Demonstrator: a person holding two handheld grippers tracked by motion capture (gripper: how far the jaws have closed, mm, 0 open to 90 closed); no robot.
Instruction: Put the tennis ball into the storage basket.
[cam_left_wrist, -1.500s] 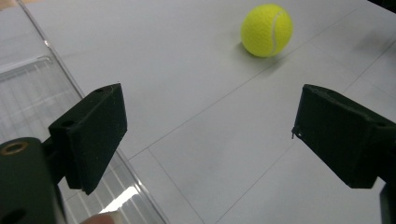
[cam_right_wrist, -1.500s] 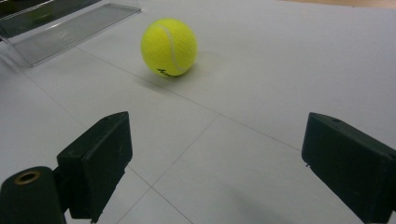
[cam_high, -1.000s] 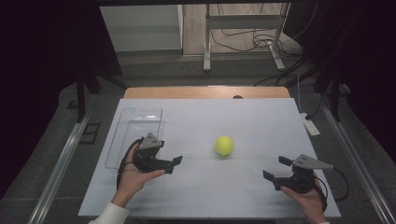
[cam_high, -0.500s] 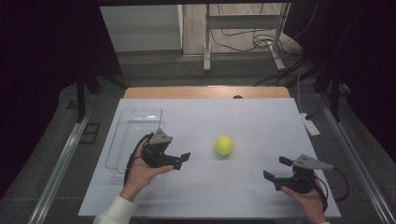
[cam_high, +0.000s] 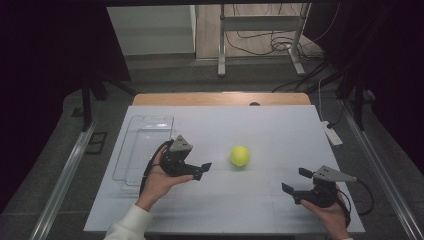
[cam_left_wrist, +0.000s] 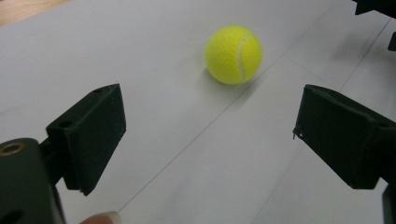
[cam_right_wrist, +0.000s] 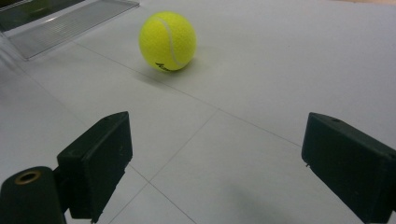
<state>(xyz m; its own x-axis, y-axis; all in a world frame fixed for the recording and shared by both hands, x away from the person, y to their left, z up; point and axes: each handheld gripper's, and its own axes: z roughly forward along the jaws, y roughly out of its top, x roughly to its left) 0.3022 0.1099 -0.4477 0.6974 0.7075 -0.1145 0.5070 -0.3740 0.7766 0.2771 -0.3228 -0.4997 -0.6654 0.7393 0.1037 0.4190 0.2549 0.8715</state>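
Resting at frame centre on the bench (cam_high: 260, 200), the ball (cam_high: 240, 155) lies just right of the left gripper (cam_high: 202, 171), jaws wide; right gripper (cam_high: 295, 182), lower right, also wide.

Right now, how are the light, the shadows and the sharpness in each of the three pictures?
High view: the white table is evenly lit, the room around it dark. Left gripper view: the ball is sharp with a soft shadow beside it; the fingertip at the bottom edge is blurred. Right gripper view: the ball's seam is crisp; the clear tray reflects light.
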